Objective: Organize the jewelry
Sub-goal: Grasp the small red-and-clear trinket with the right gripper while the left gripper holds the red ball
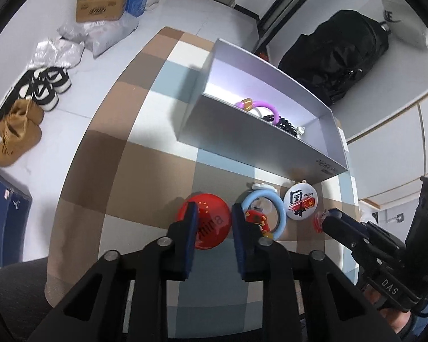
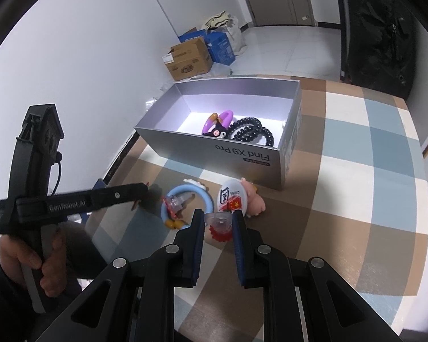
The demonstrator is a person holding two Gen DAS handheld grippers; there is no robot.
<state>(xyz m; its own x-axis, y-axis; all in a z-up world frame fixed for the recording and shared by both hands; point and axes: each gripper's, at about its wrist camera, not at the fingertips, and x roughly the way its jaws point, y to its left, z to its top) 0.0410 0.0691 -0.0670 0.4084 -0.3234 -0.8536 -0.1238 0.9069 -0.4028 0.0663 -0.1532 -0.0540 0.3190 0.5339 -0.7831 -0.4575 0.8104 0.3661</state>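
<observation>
My left gripper point(image 1: 214, 222) hangs low over the checked cloth point(image 1: 145, 171), fingers apart; the red badge point(image 1: 211, 222) lies between and under them, not gripped; I cannot tell whether either pad touches it. Just right of it lies the blue ring point(image 1: 271, 205) with a small red charm point(image 1: 255, 218) inside its loop, my right-hand finger overlapping that charm; right again sits the white badge point(image 1: 301, 201).

My right gripper point(image 2: 219, 222) is near the table's near edge, fingers apart, with a clear-and-red trinket point(image 2: 221, 225) between them (the pads look close to its sides, though whether they press it I cannot tell). Just beyond it the white badge point(image 2: 231, 196) leans against a pink pig point(image 2: 255, 202); the blue ring point(image 2: 191, 199) lies to the left.

The grey box point(image 2: 228, 159) stands farther off on the cloth, open at the top; inside it lie a purple ring point(image 2: 222, 119), a black bead string point(image 2: 251, 131) and a small dark figure point(image 2: 216, 132), all touching or overlapping in a heap toward the right end.

On the floor past the table sit a brown carton point(image 2: 189, 58) and blue boxes point(image 2: 219, 45); shoes point(image 1: 47, 85) line the left wall.
</observation>
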